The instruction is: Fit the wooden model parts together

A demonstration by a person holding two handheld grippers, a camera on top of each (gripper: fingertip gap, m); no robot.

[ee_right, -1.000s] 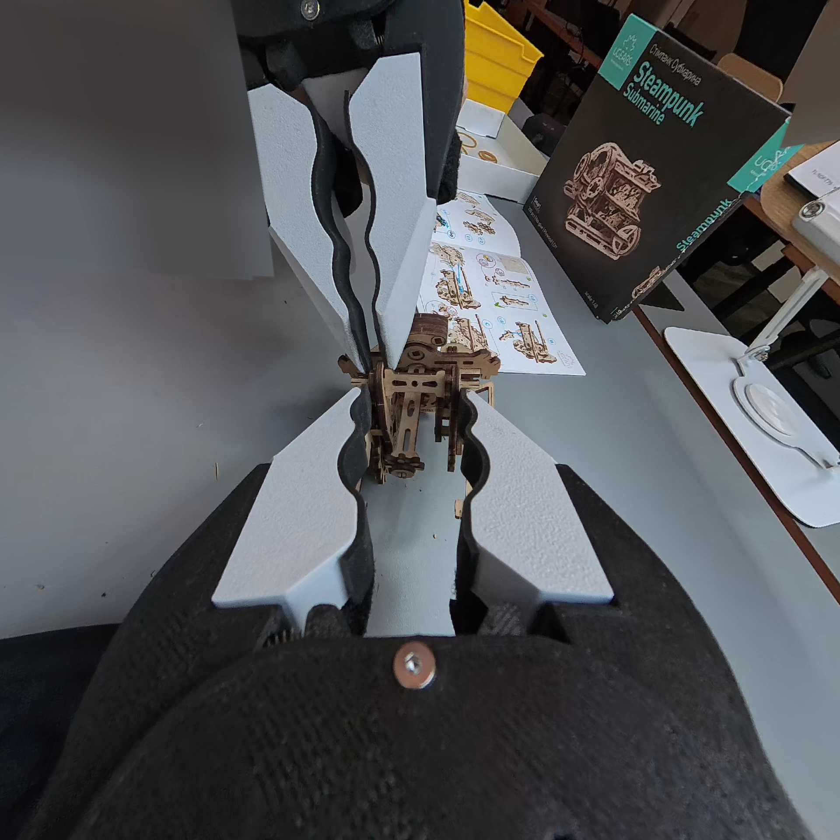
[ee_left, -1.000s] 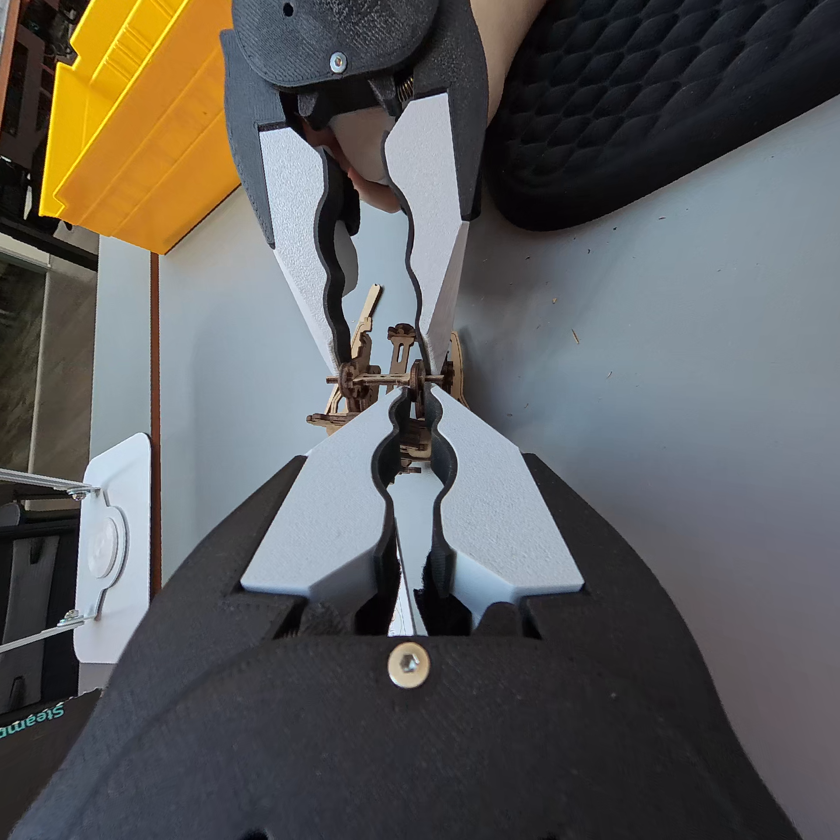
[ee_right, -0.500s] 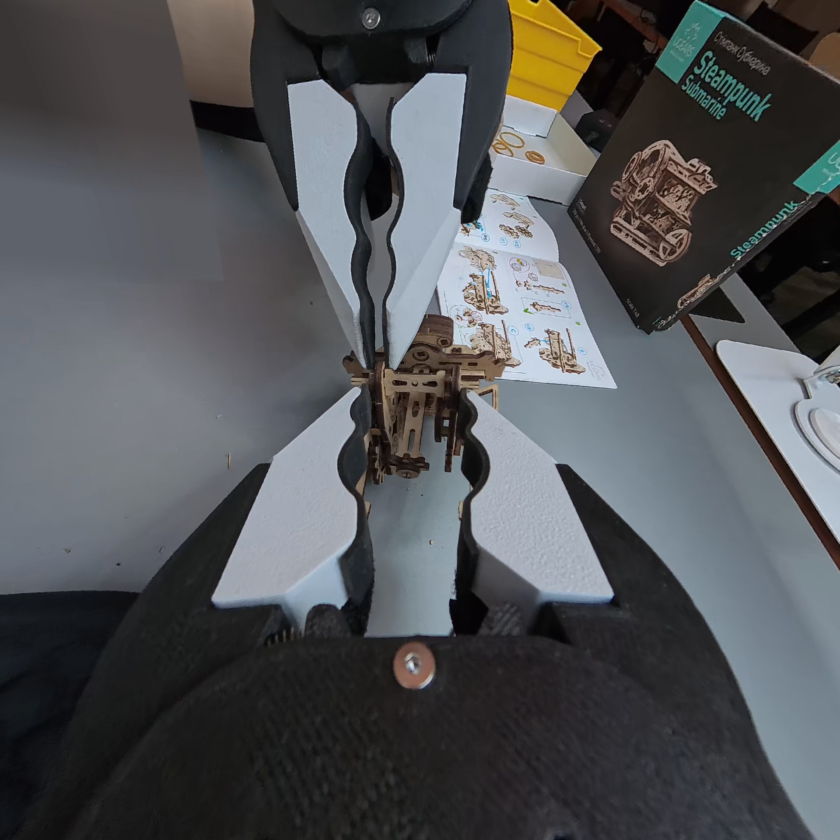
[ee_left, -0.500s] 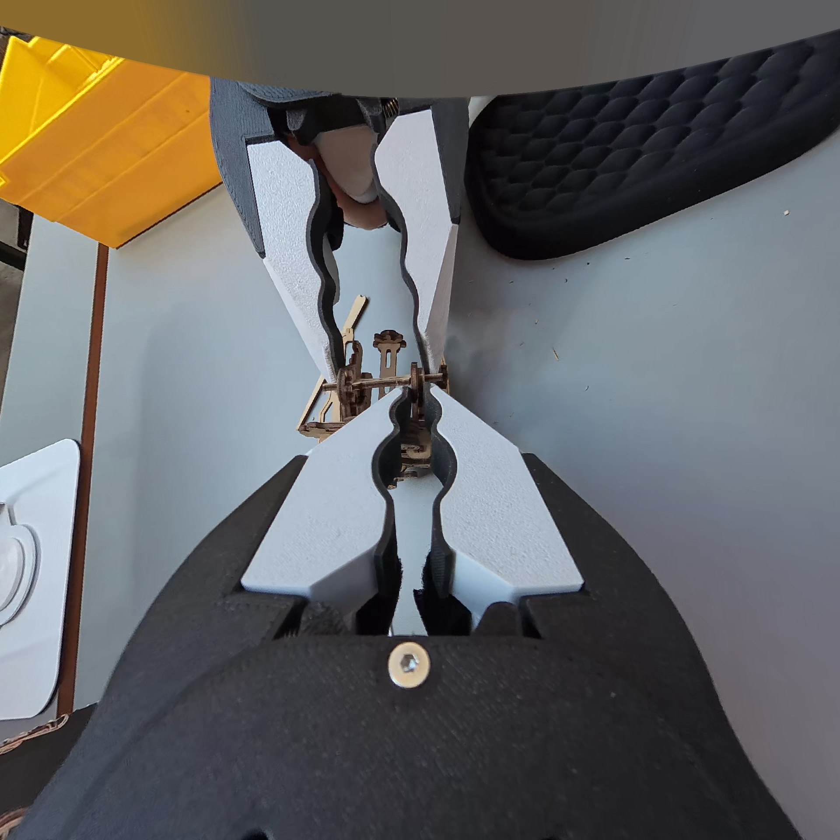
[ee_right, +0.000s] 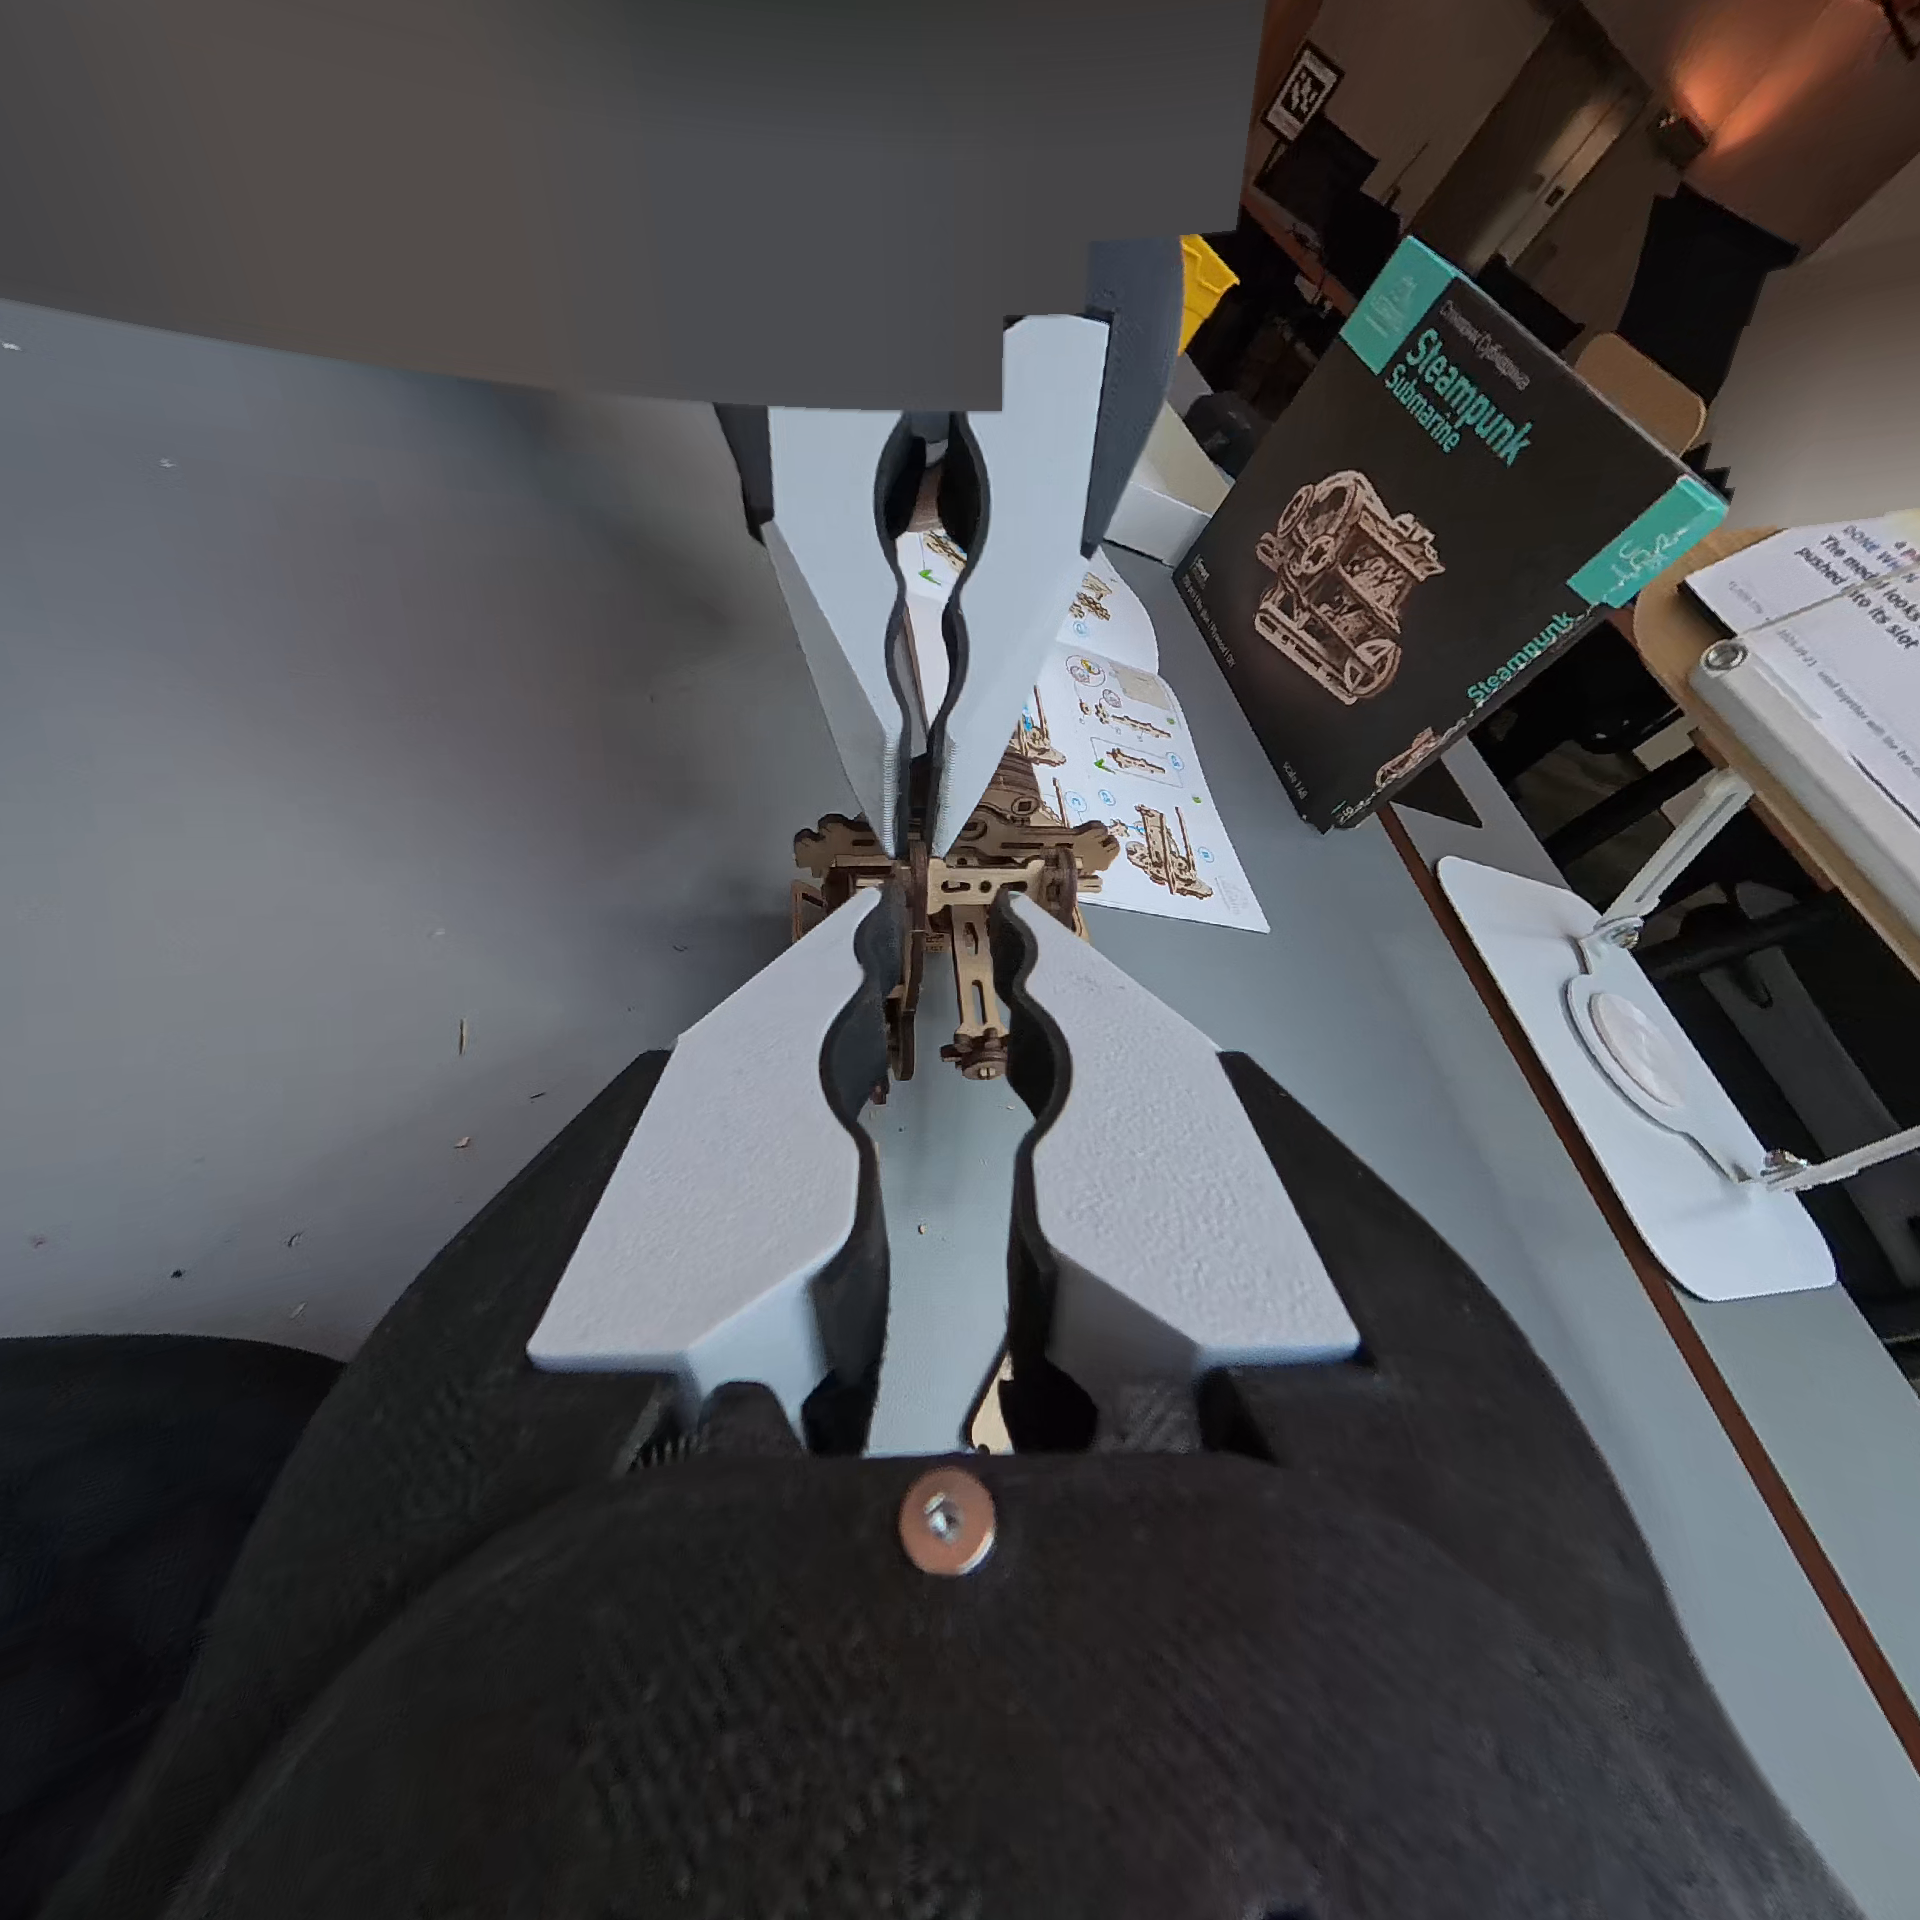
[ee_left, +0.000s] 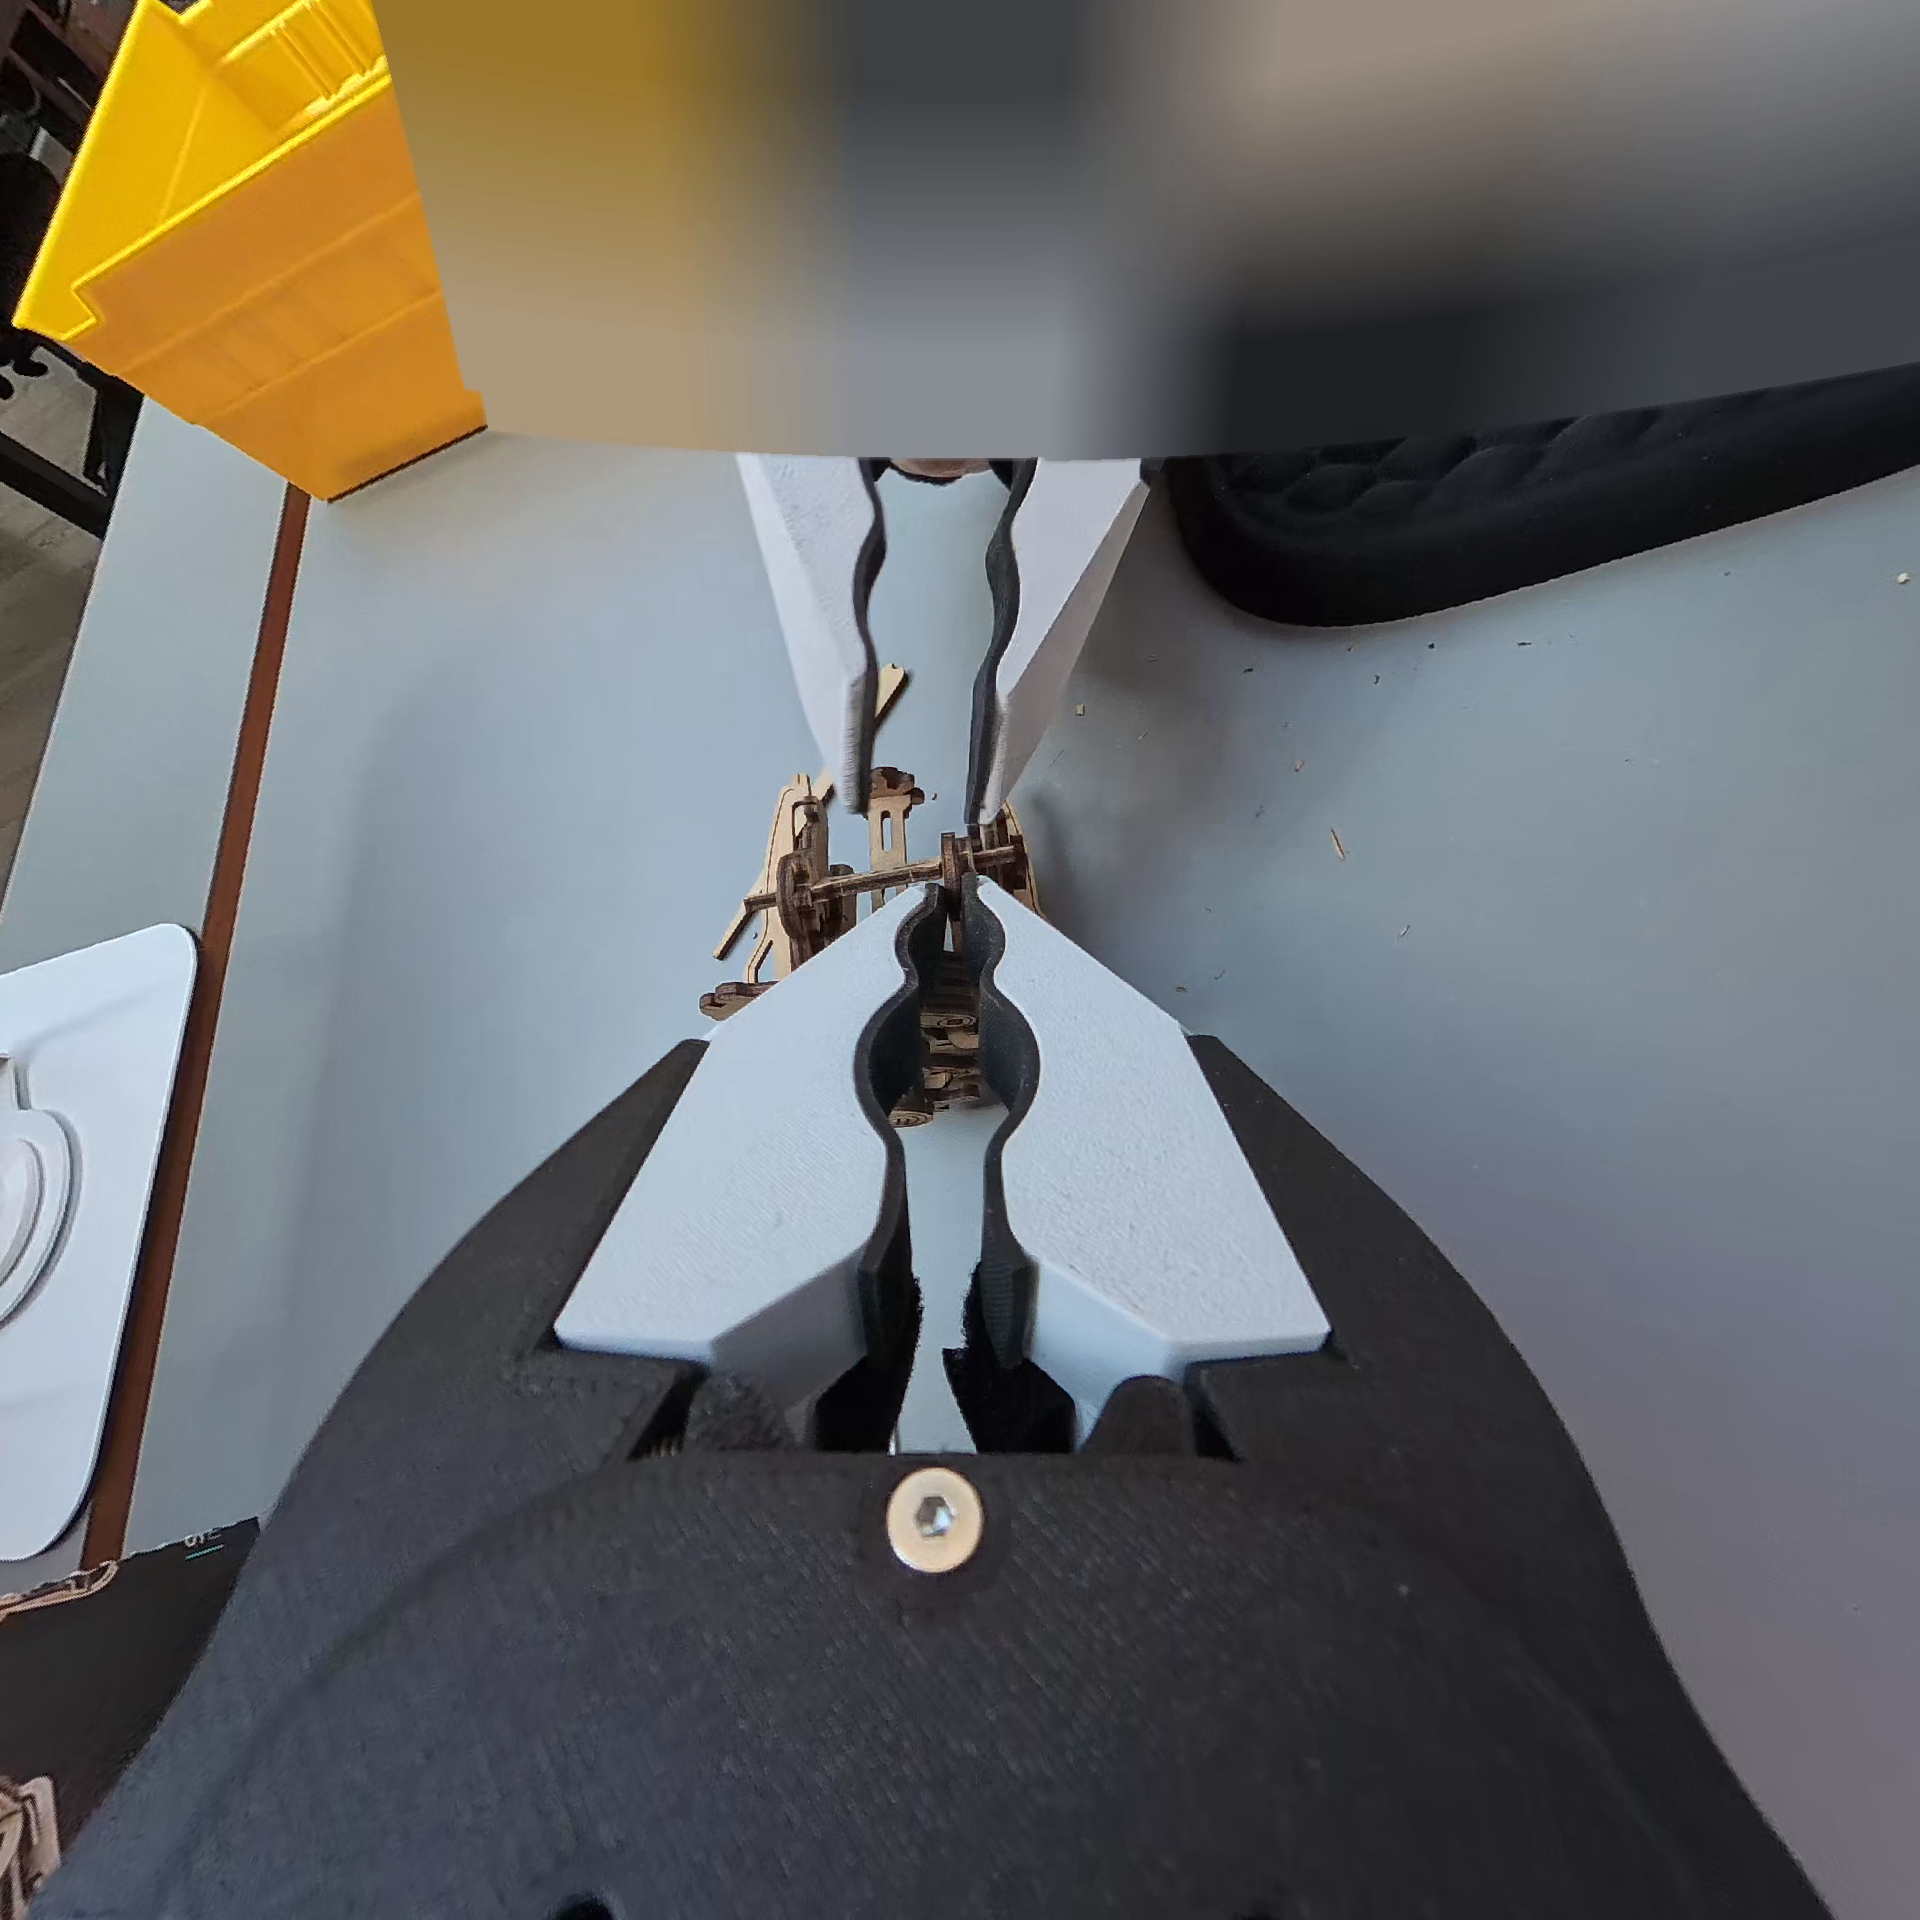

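A small wooden model [ee_left: 805, 904] of gears, an axle and slotted struts stands on the grey table [ee_left: 1455, 1039]. My left gripper [ee_left: 940, 896] is shut on a wooden gear disc at the right end of the axle. My right gripper [ee_left: 914, 810] faces it from the far side. In the right wrist view the model [ee_right: 977, 883] sits between the fingertips of my right gripper [ee_right: 945, 902]. Its jaws stand narrow, with the disc against the left pad and a slotted strut close to the right pad. The left gripper [ee_right: 914, 821] comes down onto the same disc.
A yellow bin [ee_left: 239, 260] and a black honeycomb mat [ee_left: 1507, 520] lie at the far side. A white stand base [ee_right: 1621, 1070] sits by the table's brown edge. An instruction sheet [ee_right: 1143, 790] and a dark kit box [ee_right: 1434, 540] lie behind the model. My left and right fingertips are right by each other.
My right gripper's jaws have narrowed to about half their earlier gap around the model. The left gripper stays shut on the gear disc. Both views have shifted a little.
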